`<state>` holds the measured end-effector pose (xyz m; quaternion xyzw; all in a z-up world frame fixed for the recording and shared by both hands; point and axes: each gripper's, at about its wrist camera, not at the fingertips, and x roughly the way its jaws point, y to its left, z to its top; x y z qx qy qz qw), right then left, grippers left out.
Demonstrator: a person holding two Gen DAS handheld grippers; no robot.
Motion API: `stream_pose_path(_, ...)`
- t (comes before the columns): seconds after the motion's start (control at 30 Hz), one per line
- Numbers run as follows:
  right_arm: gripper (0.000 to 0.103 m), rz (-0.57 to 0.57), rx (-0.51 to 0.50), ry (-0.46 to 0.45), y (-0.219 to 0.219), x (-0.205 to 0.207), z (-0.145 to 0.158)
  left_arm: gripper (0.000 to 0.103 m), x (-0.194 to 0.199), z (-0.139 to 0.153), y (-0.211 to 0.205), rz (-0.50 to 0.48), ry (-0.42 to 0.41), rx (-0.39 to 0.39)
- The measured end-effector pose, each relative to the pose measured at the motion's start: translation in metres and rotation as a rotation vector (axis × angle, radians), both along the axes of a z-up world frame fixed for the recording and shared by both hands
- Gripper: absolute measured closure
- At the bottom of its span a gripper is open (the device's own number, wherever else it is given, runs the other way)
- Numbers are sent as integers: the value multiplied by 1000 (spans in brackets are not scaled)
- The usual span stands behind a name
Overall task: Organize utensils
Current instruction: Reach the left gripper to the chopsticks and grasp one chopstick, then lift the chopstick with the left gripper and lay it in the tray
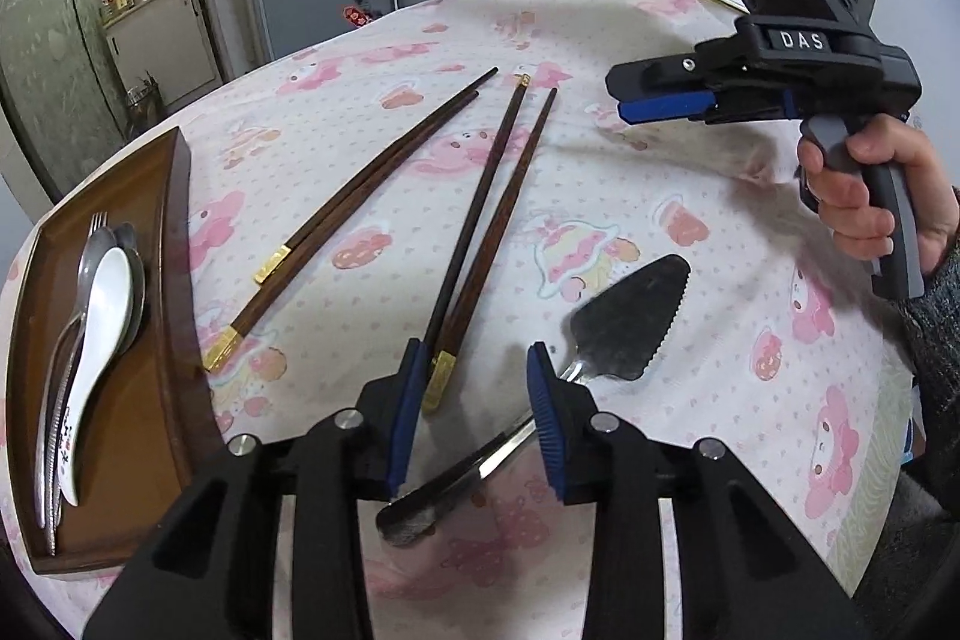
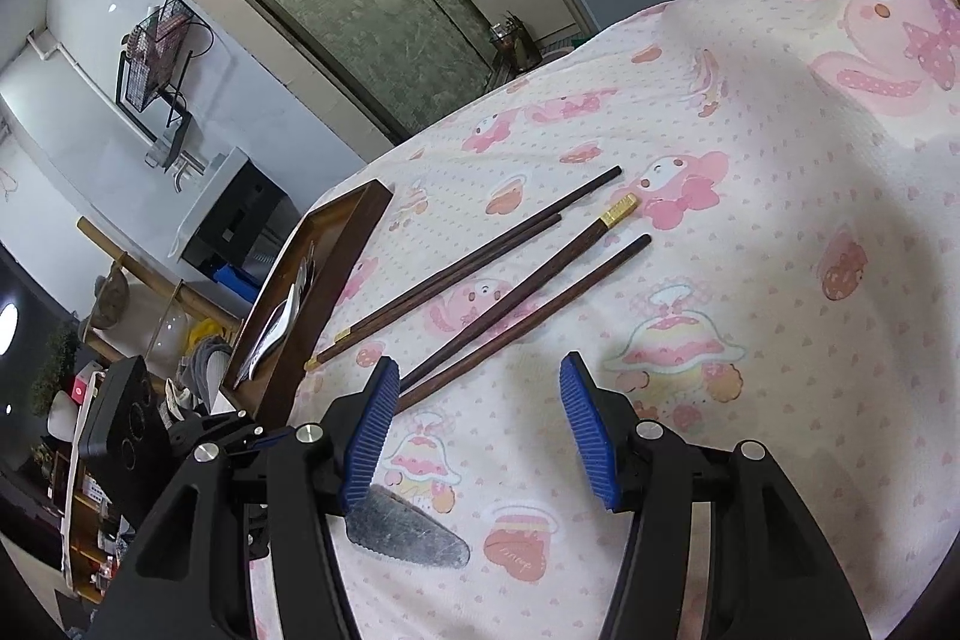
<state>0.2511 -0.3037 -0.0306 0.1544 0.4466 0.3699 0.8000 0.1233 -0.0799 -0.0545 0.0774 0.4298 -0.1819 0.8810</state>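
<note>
Fingers of the left gripper [image 1: 480, 400] stand partly apart and point down at the near edge of the desk [image 1: 690, 220], which is covered by a pink-patterned cloth. The handle of a cake server [image 1: 630, 322] runs slantwise through the gap between them. The gold-capped end of one chopstick pair [image 1: 492, 202] lies just beside the left finger. Neither pad looks pressed onto anything, so nothing seems gripped yet.

The right gripper [image 2: 480, 436] hangs above the cloth farther right. Its fingers are wide apart with nothing between them, and a hand [image 1: 864, 196] is on its handle. In its own view the server's blade lies just under its left finger, apart from it.

A second pair of chopsticks [image 1: 360, 208] lies left of the first, also slantwise, with its gold ends nearest the tray [image 1: 180, 220]. That brown tray sits at the left edge of the desk. It already holds a few metal spoons, a fork and a white ceramic spoon [image 1: 108, 292], laid together lengthwise.

By my reading the task is partly done: the spoons and fork are in the tray, while four chopsticks and the cake server are out on the cloth. The left gripper seems placed to pick up next, but I cannot tell whether it is set for the server's handle or the chopstick ends.
</note>
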Motion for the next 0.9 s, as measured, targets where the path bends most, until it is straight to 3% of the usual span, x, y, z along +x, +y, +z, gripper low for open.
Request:
stream_pose_path(0.2,46,2,7,6,-1,1,-2,61,7,-4,-2,15,-4,51)
stream_pose_path(0.5,46,3,5,13,3,3,-4,80,-2,-4,0,0,20,24)
stream_pose_path(0.6,46,11,-1,12,8,2,-4,92,-3,-4,3,6,20,22)
stream_pose_path(0.9,46,-21,10,70,18,11,-16,97,-12,4,10,12,-20,-15)
